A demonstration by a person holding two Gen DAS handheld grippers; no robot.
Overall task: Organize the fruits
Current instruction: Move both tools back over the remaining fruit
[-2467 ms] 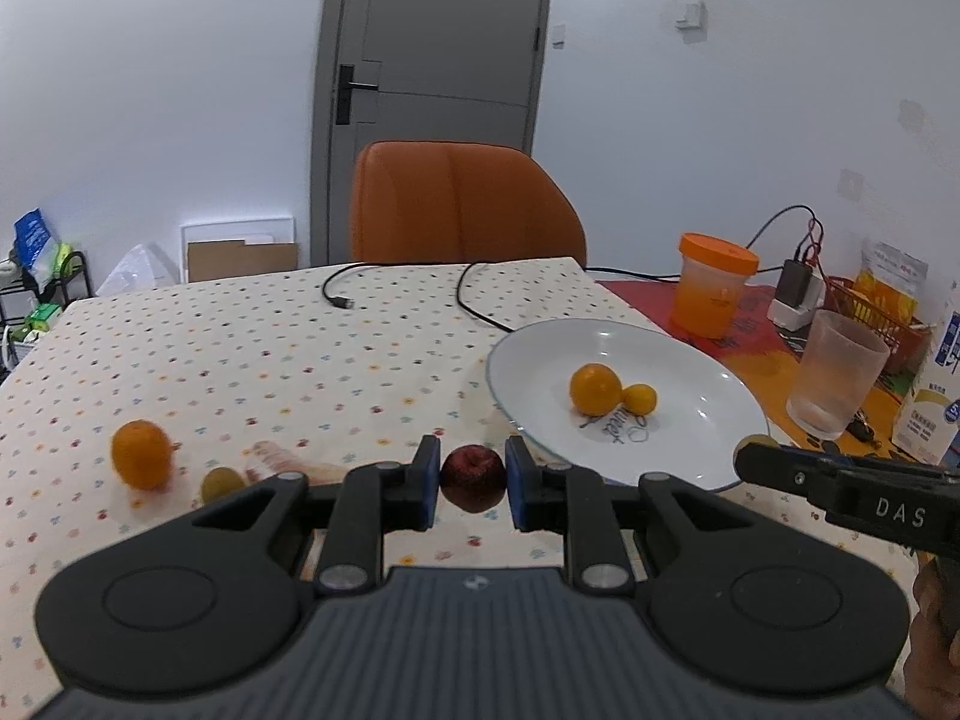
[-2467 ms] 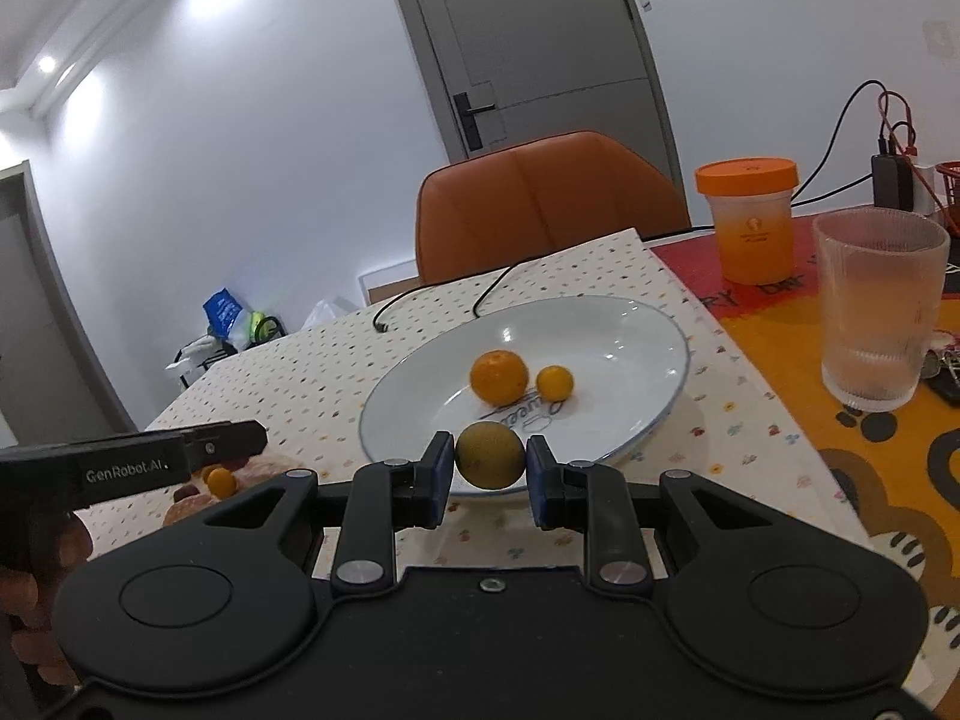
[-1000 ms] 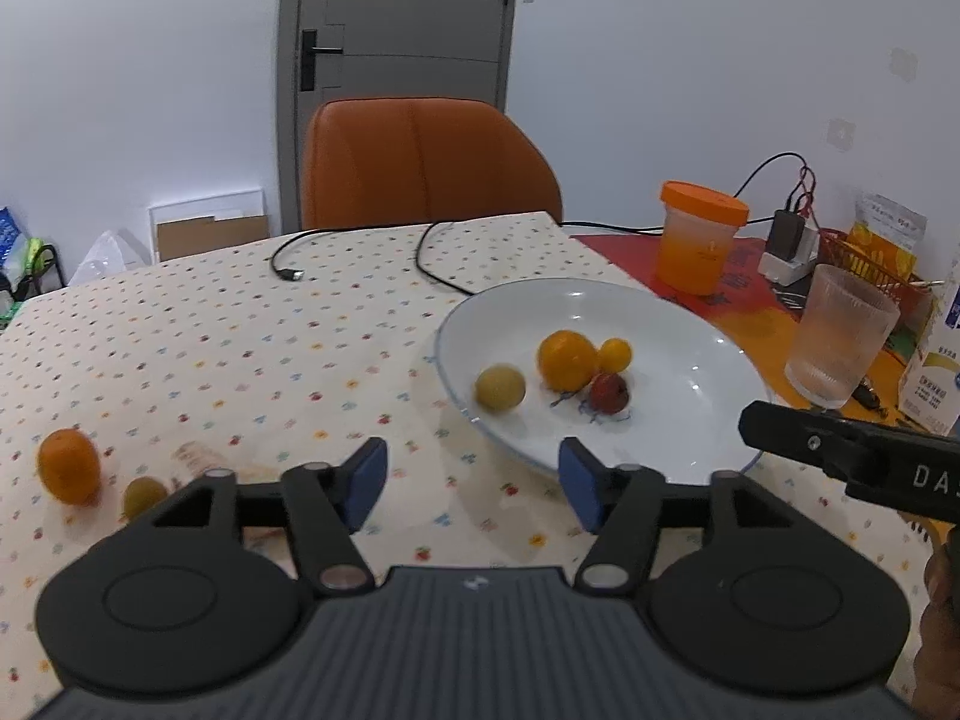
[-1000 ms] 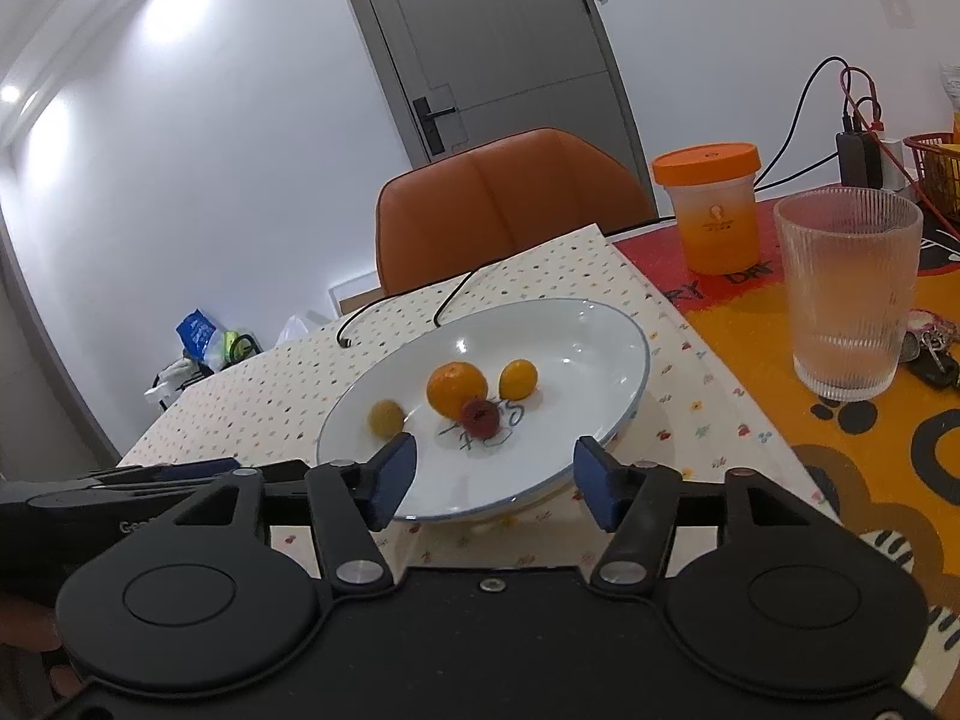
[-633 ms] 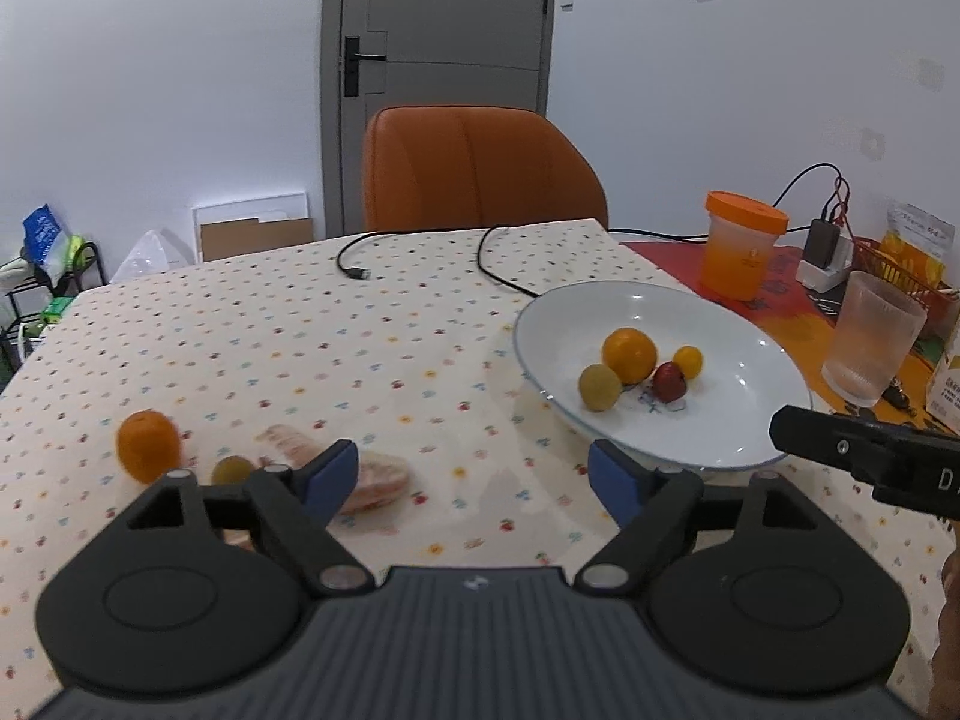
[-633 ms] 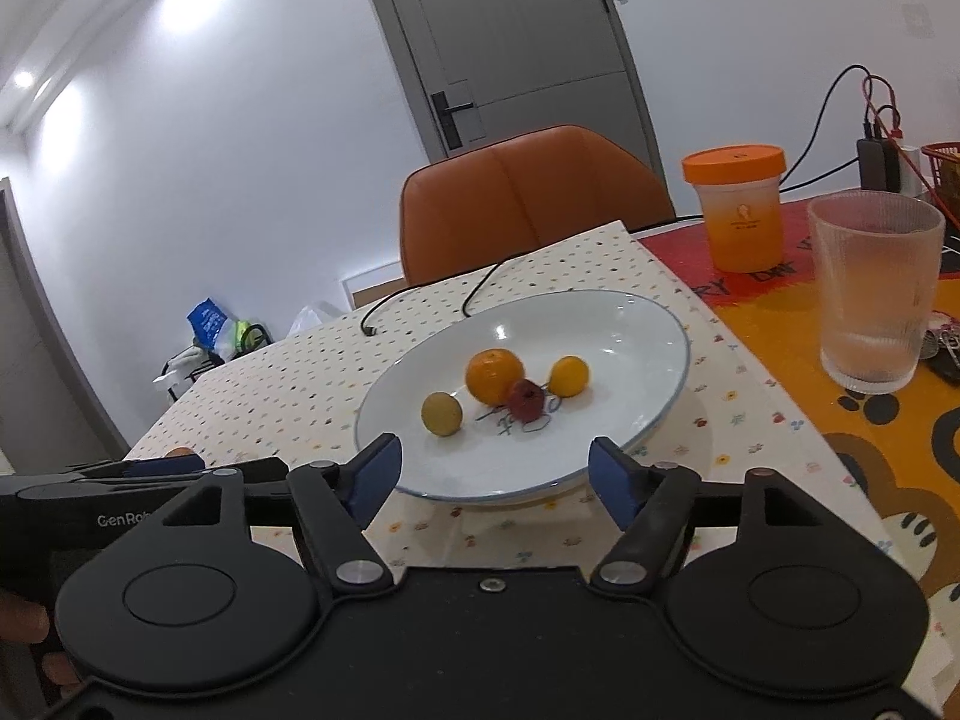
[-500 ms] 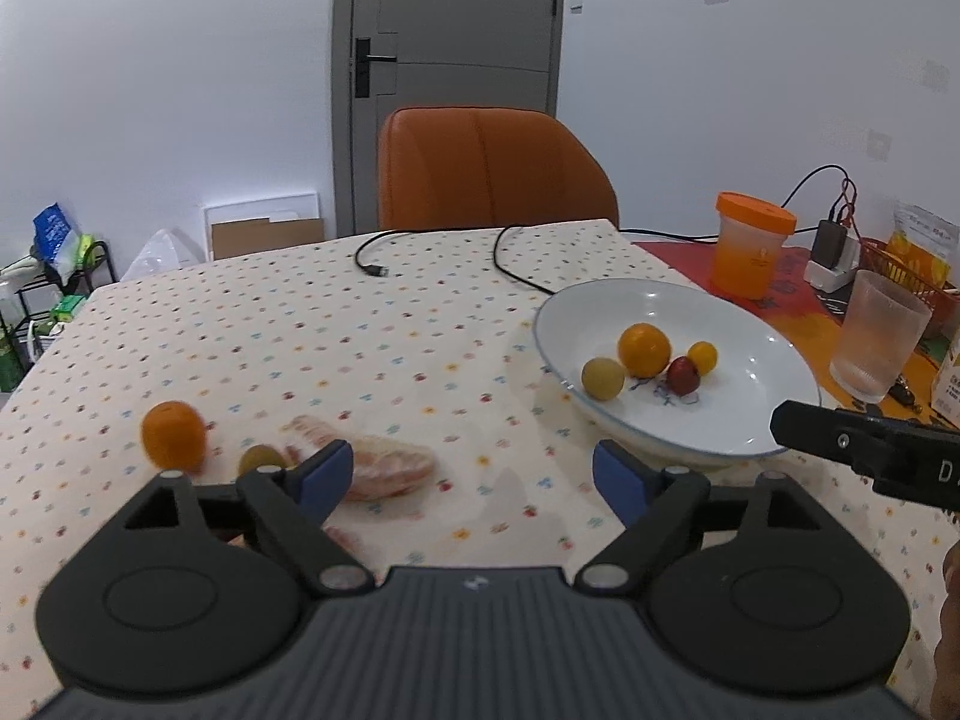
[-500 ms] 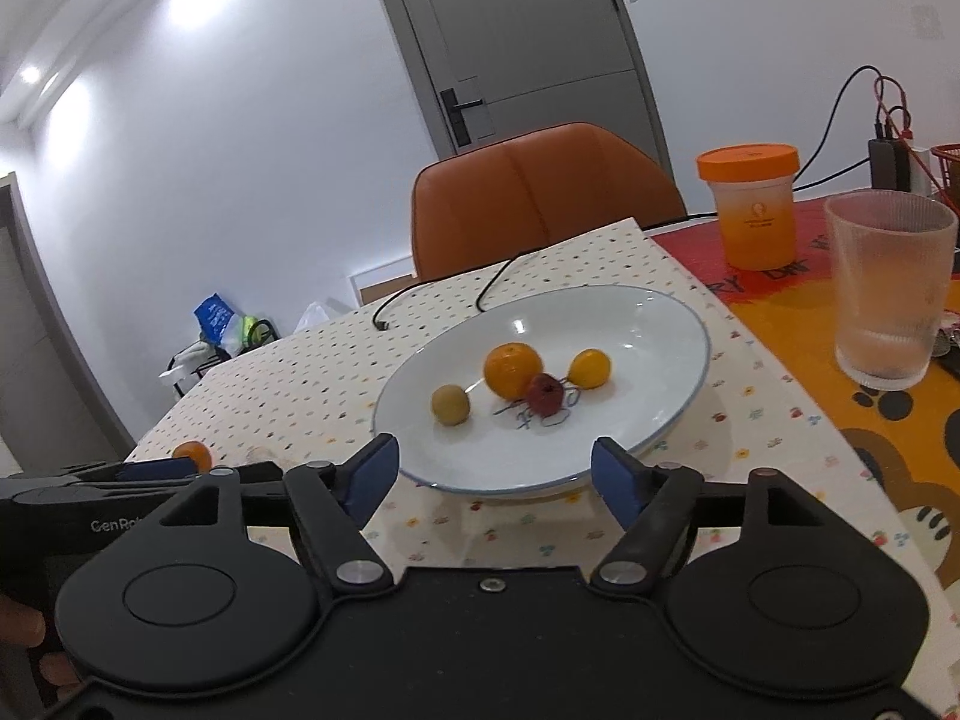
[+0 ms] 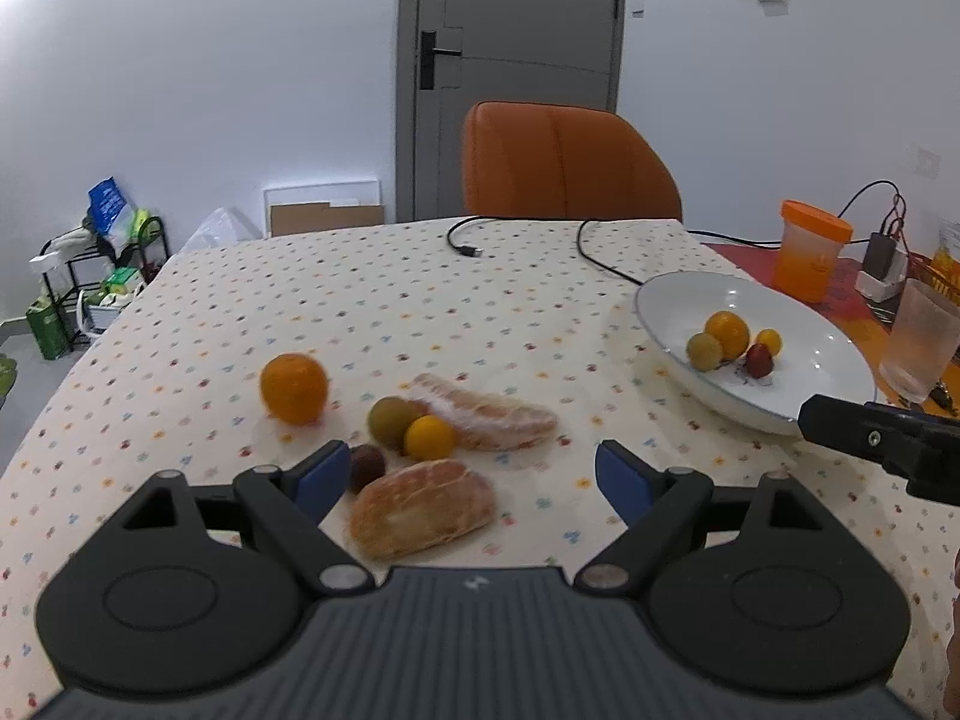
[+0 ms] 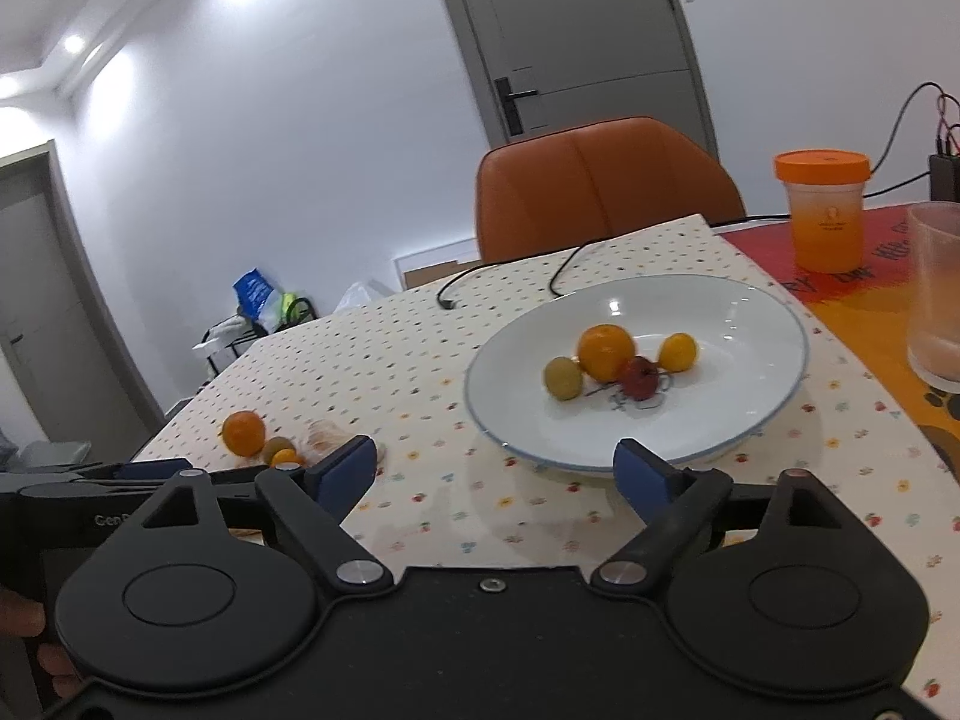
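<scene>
Fruits (image 9: 429, 437) on dotted tablecloth (image 9: 360, 312) | both tongs (image 9: 471, 477) (image 10: 495, 474) spread | grey door (image 9: 516, 78)

The bench (image 9: 420, 312) is covered in a matt cream cloth printed with small coloured dots; toward its right edge lies a smoother red and orange mat (image 10: 864, 300) with a slight sheen. The plate (image 10: 750, 324) looks like glossy white glazed ceramic with a thin blue rim line, catching ceiling-light highlights. The tumbler (image 9: 921, 336) is ribbed, frosted clear glass or plastic; which one cannot be told. The tub (image 10: 825, 216) is translucent plastic with an opaque orange lid. The chair (image 9: 570, 162) has smooth orange leather-like upholstery. Both the left claw (image 9: 474, 477) and right claw (image 10: 495, 468) are matt black plastic with blue pads and bright metal pivot pins. The peeled citrus segments (image 9: 420, 513) look dull and pithy, while the orange (image 9: 294, 387) has a finely dimpled skin.
</scene>
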